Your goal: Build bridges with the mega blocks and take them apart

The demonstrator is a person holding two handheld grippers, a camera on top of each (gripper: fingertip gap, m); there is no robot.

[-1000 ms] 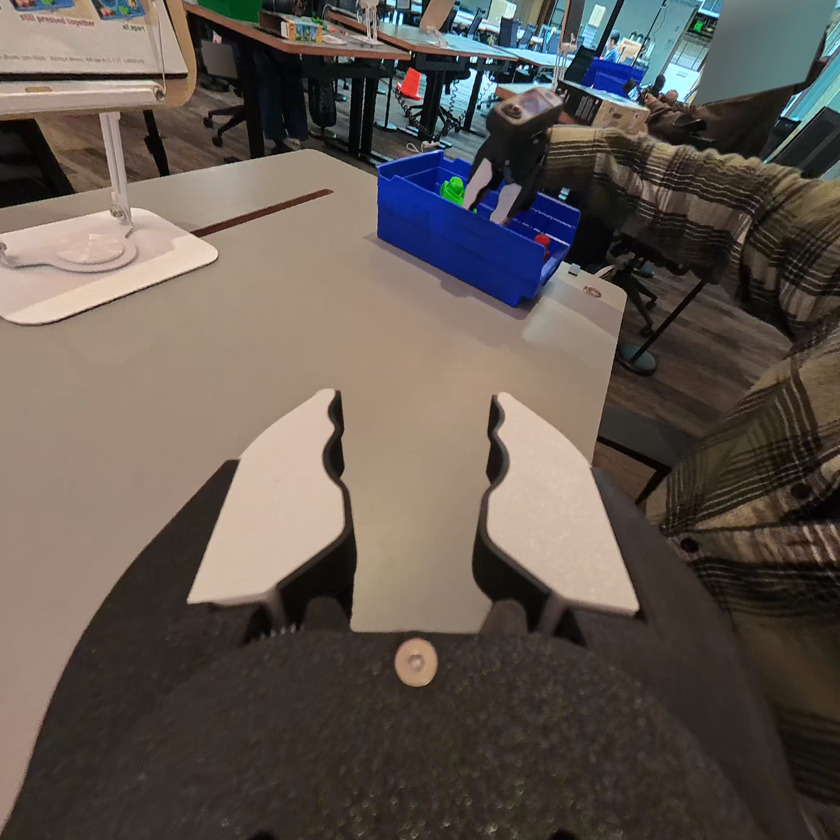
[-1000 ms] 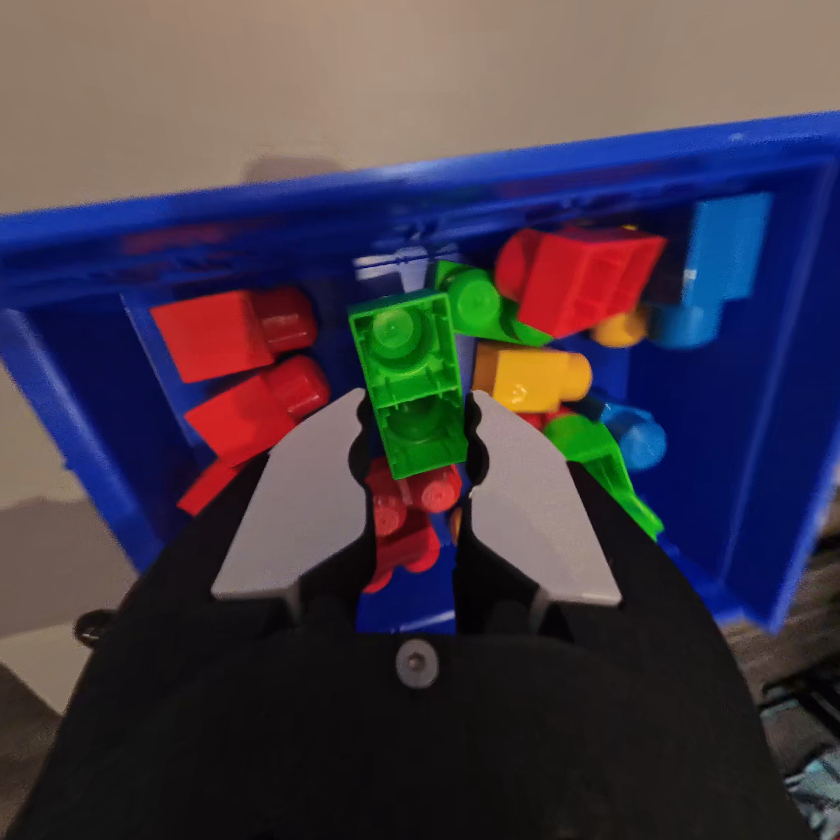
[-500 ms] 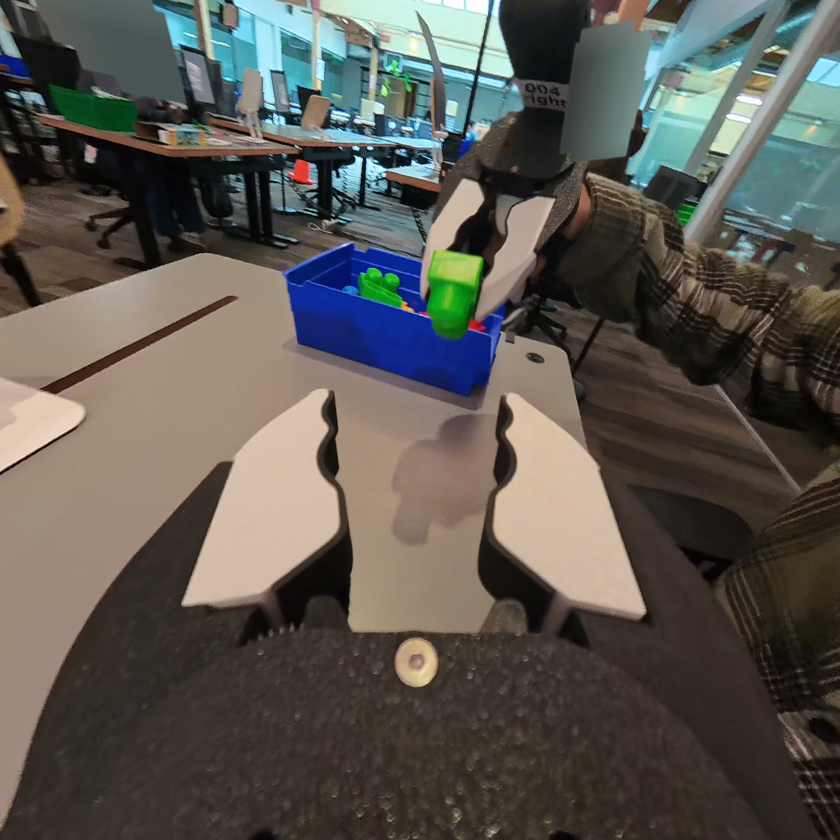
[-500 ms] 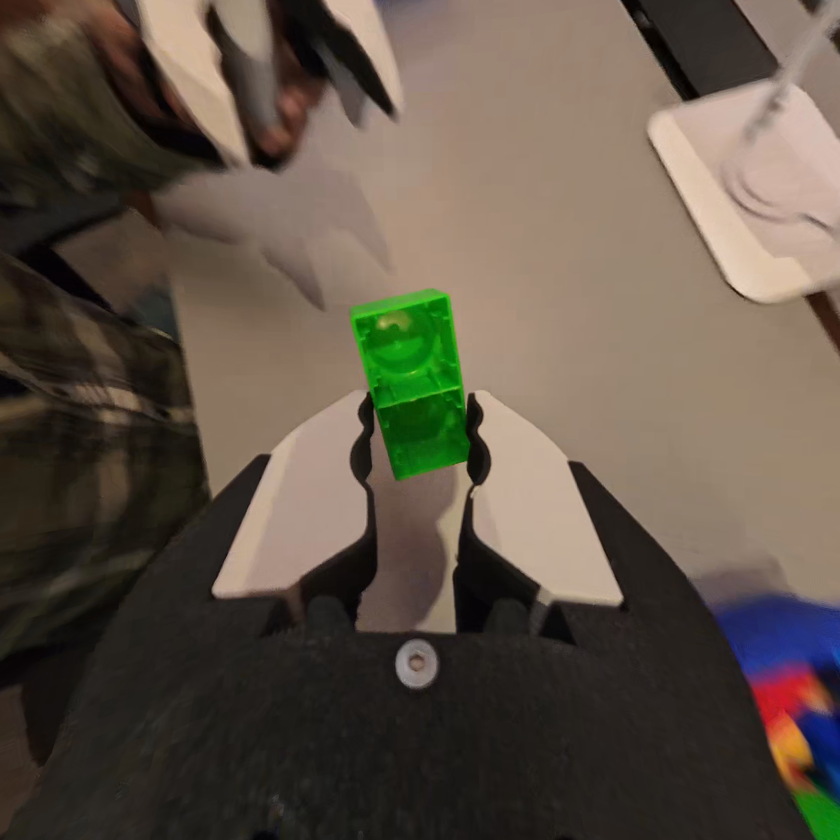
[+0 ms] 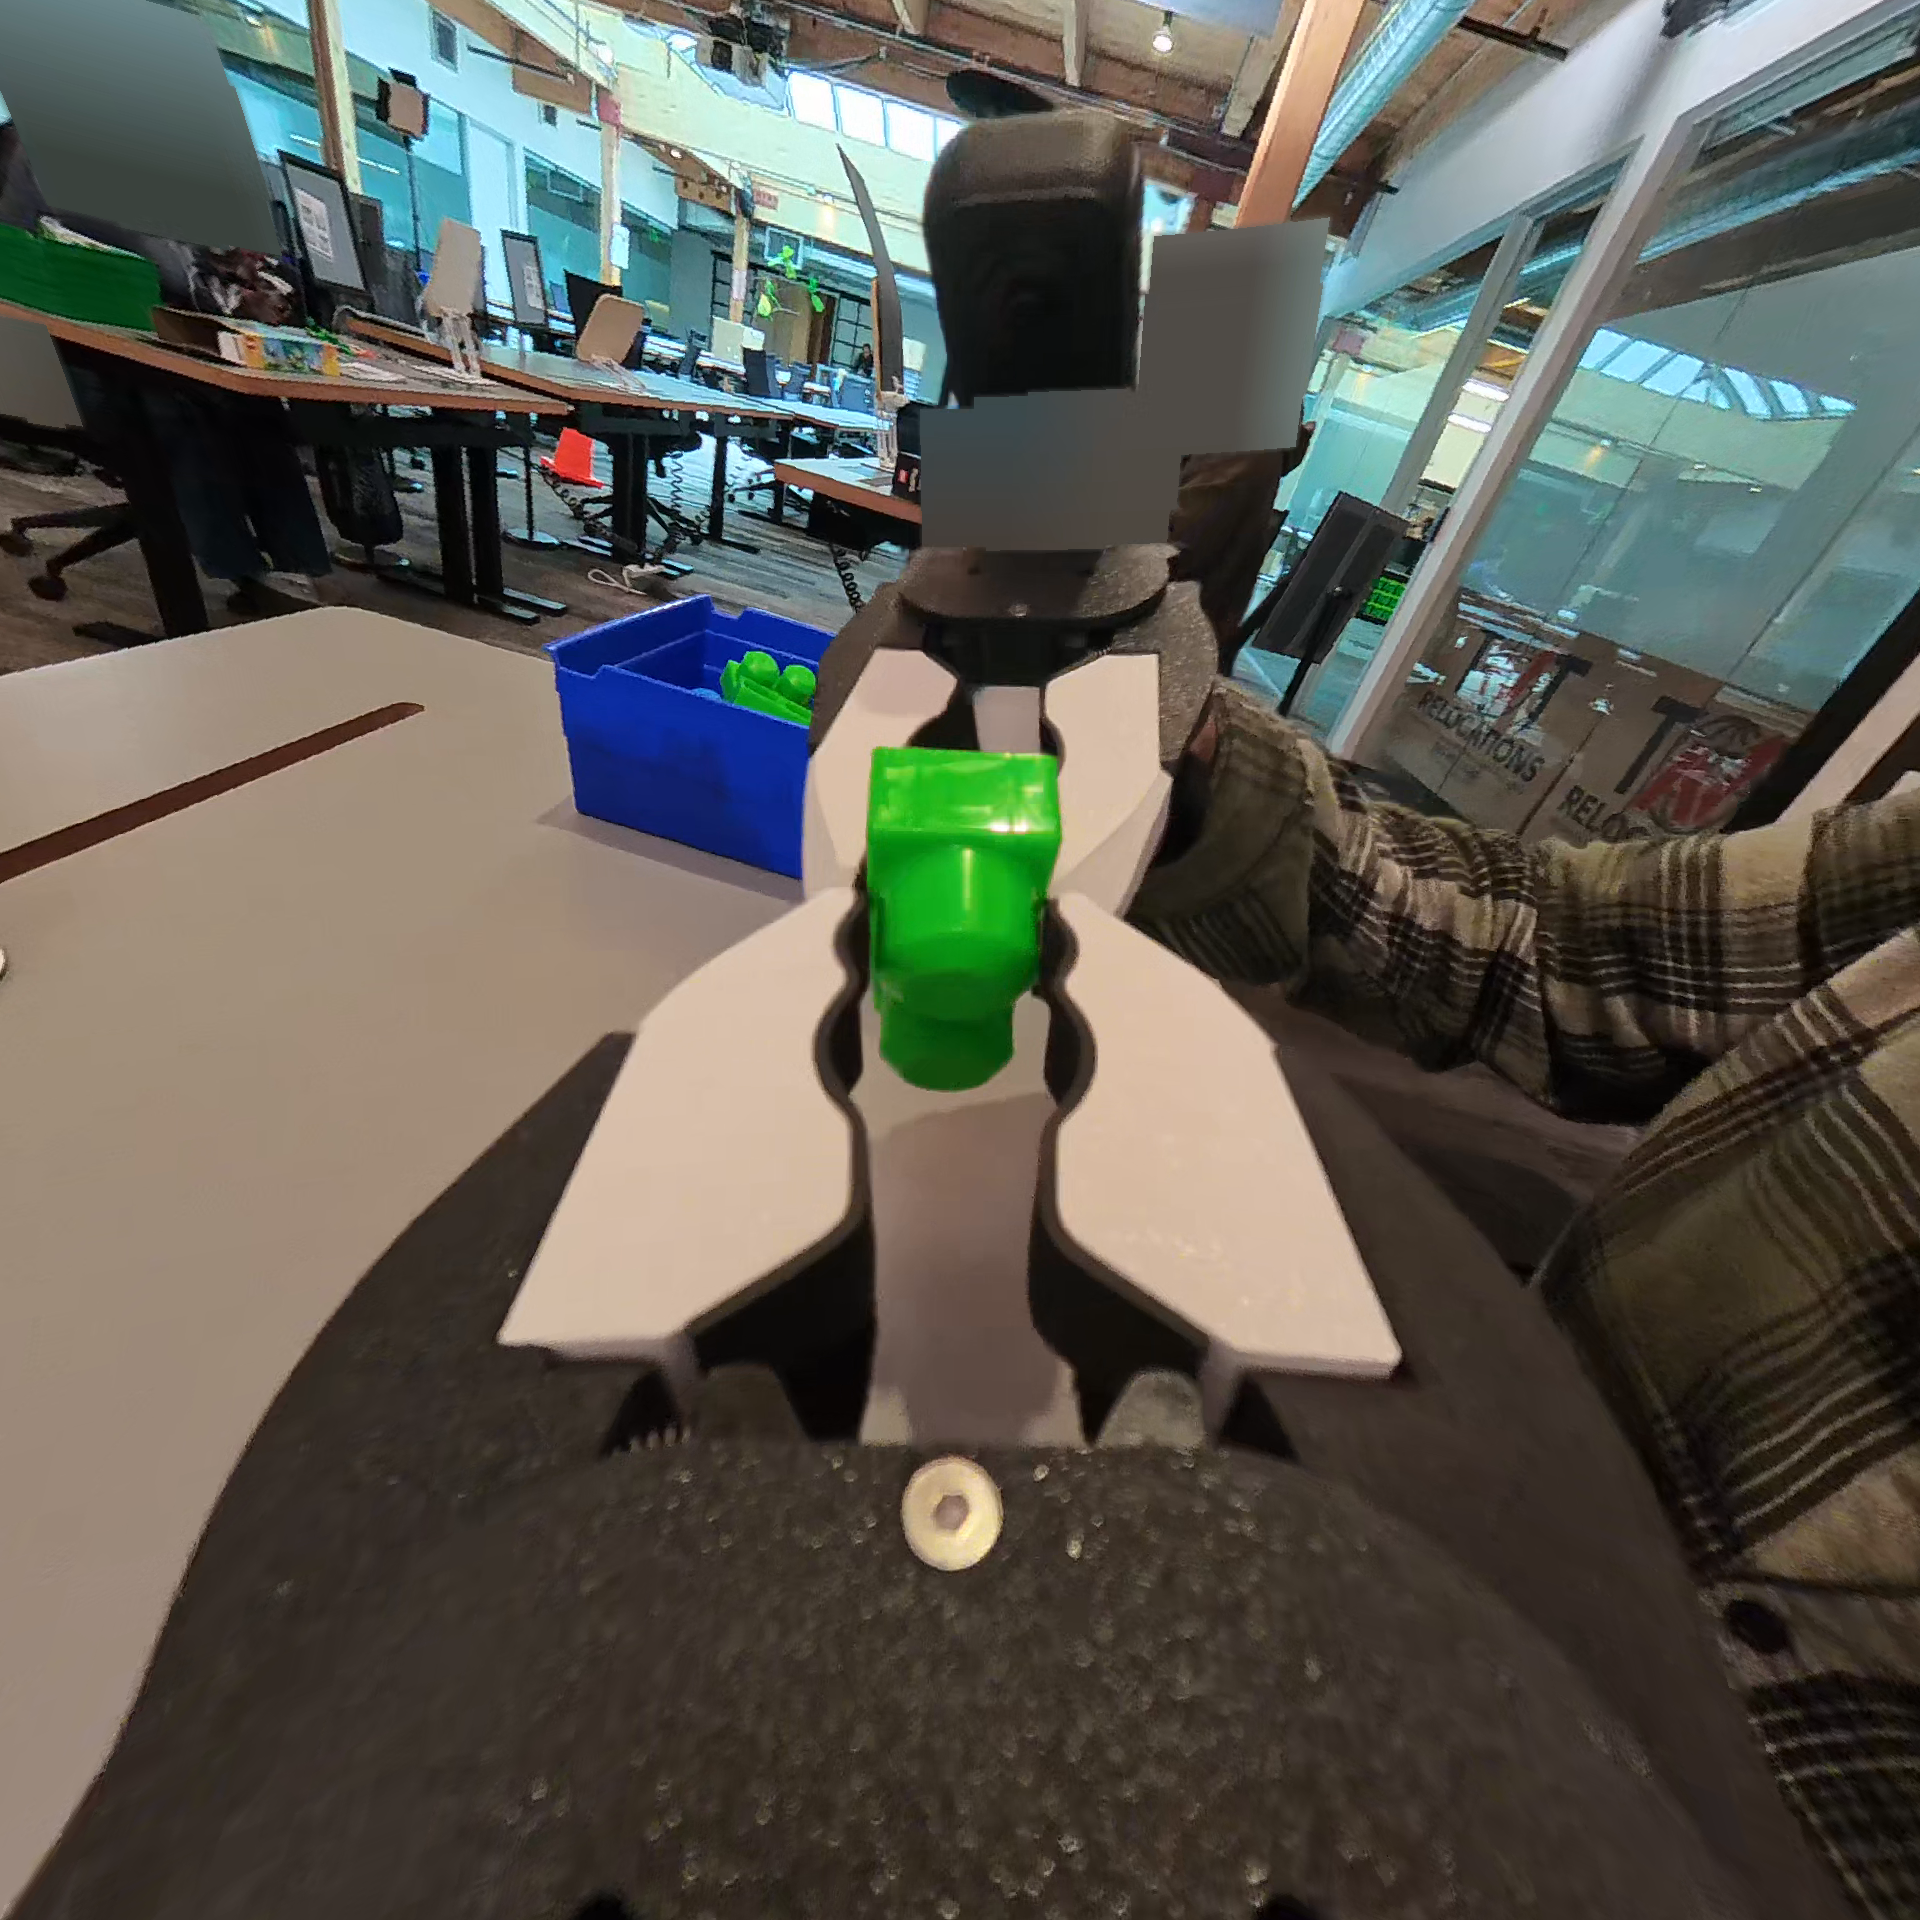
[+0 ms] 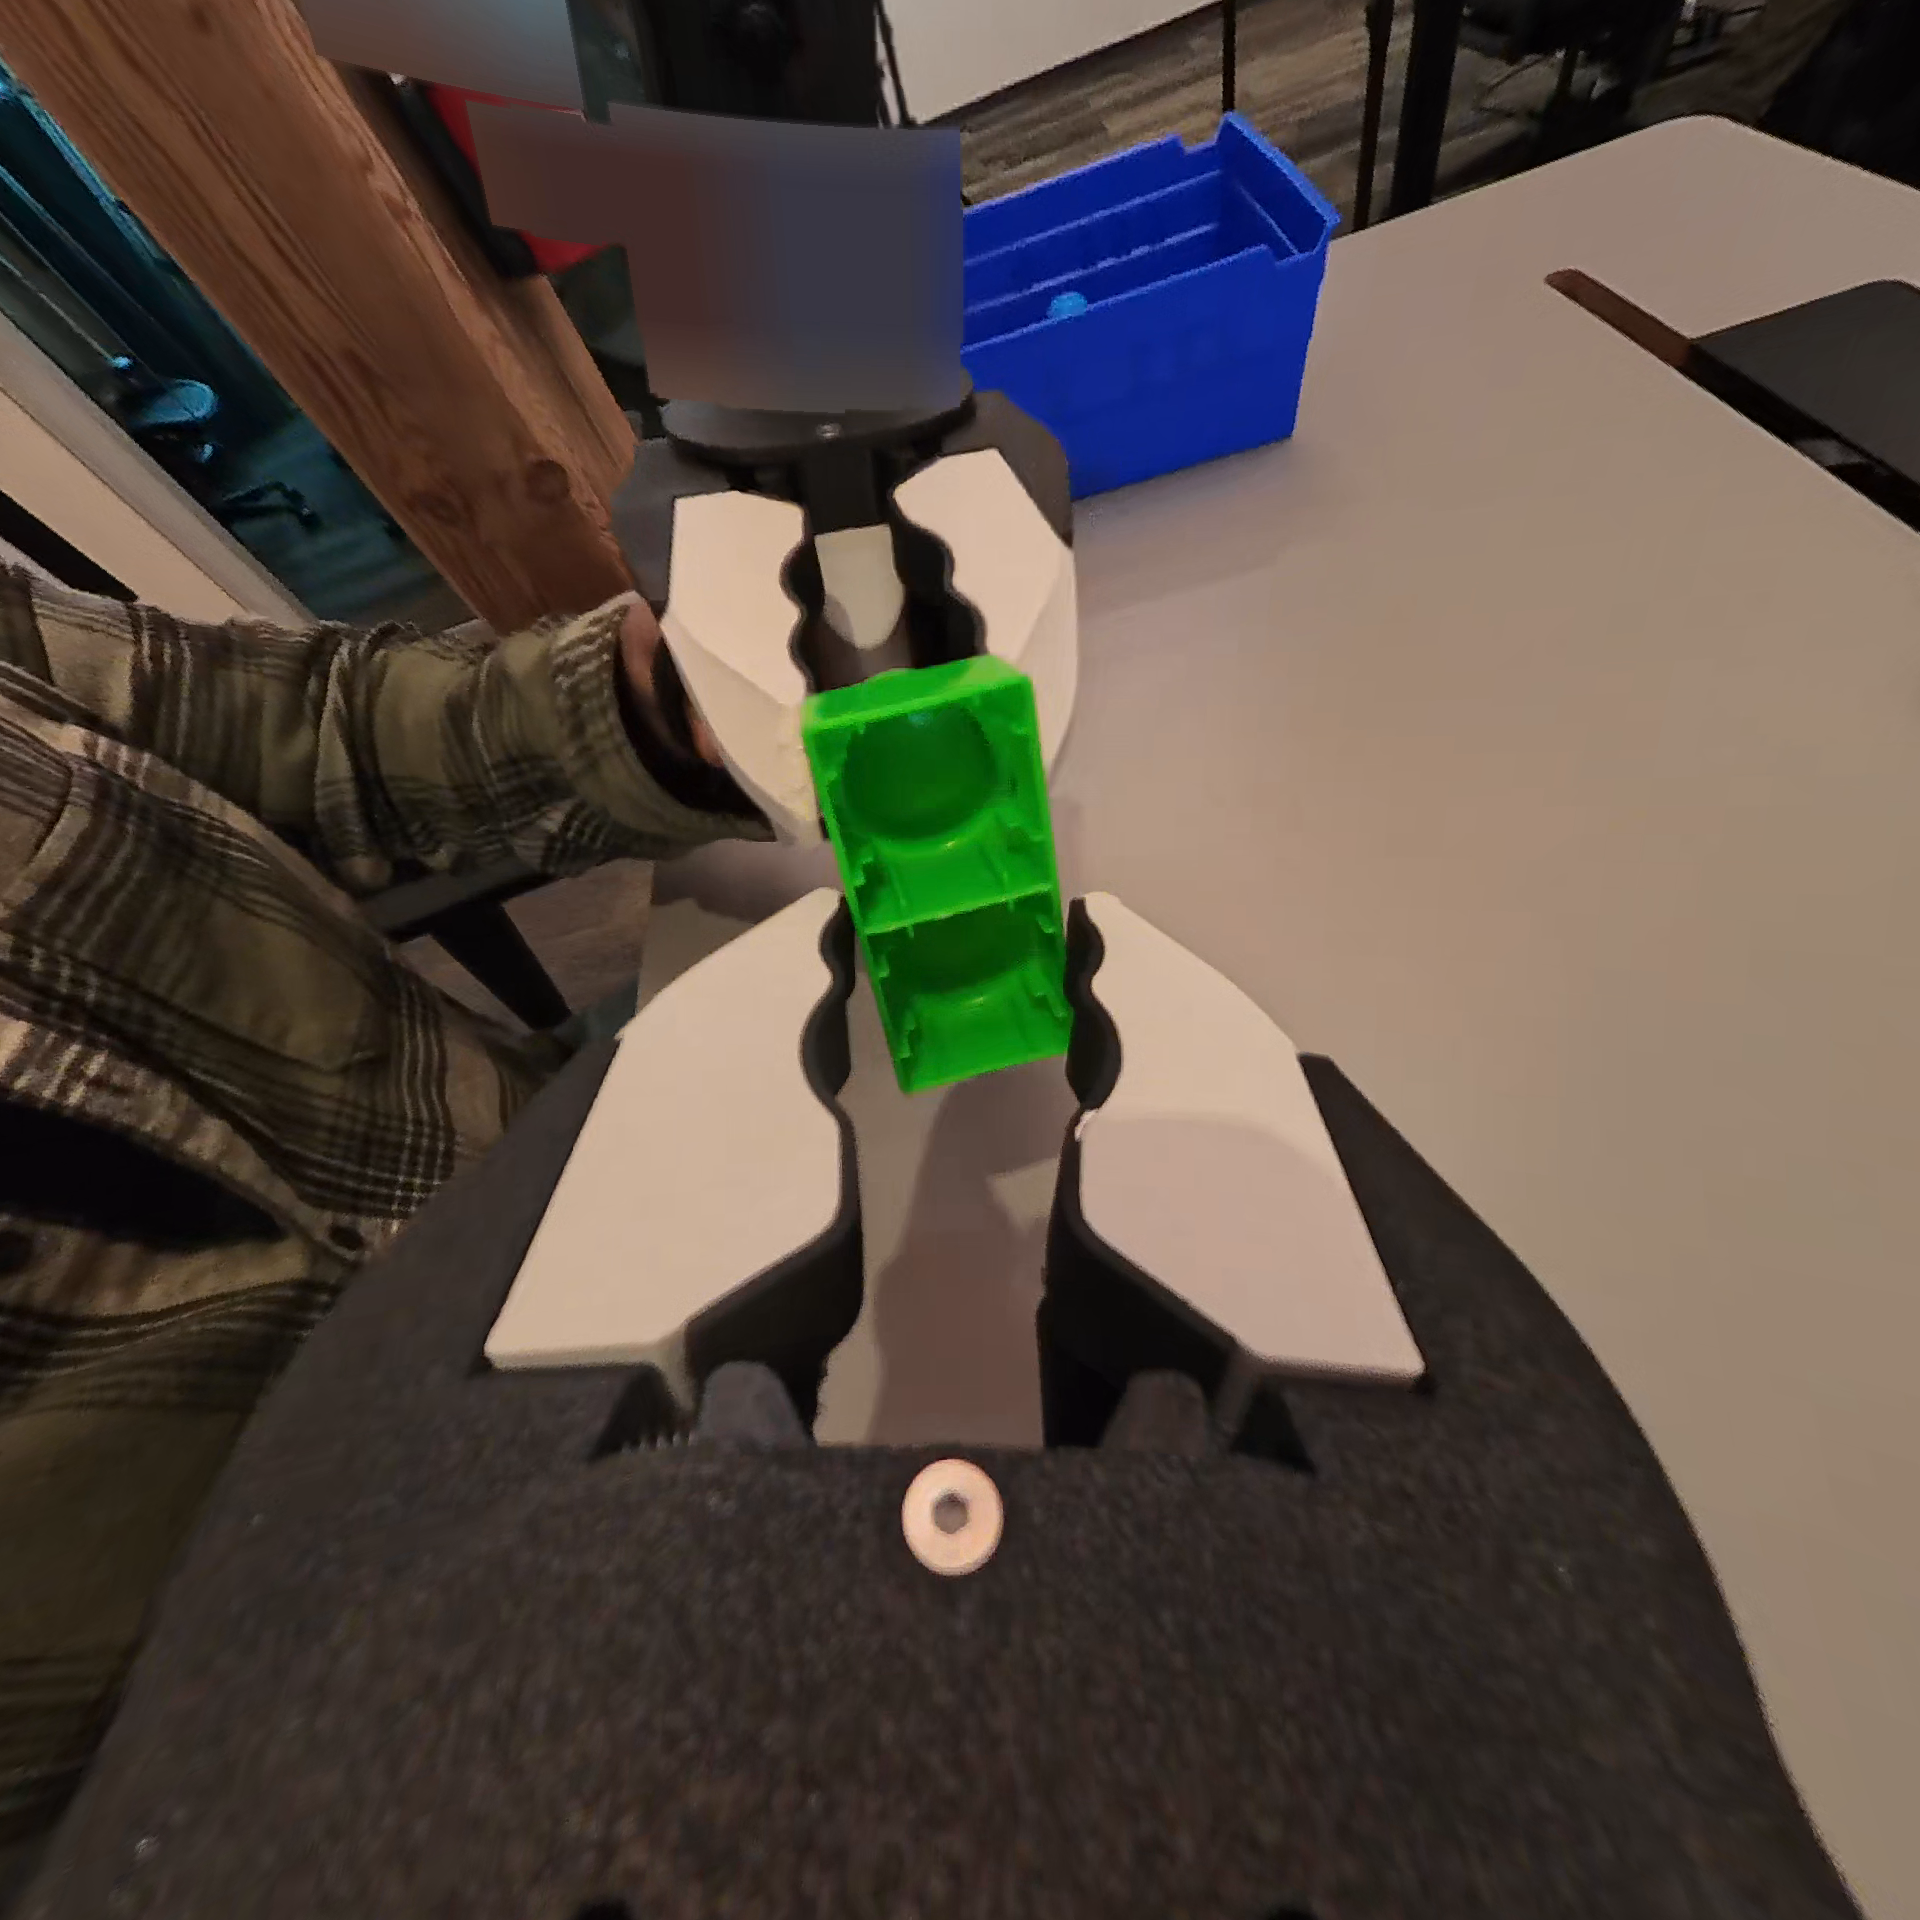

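Both tongs, left (image 5: 951,971) and right (image 6: 956,966), pinch one green block (image 6: 940,883) from opposite ends.

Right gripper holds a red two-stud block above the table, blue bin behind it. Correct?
Not quite: the block is green, not red. The right wrist view shows its hollow green underside between the right gripper fingers. The rest stands: it is held above the table, with the blue bin behind.
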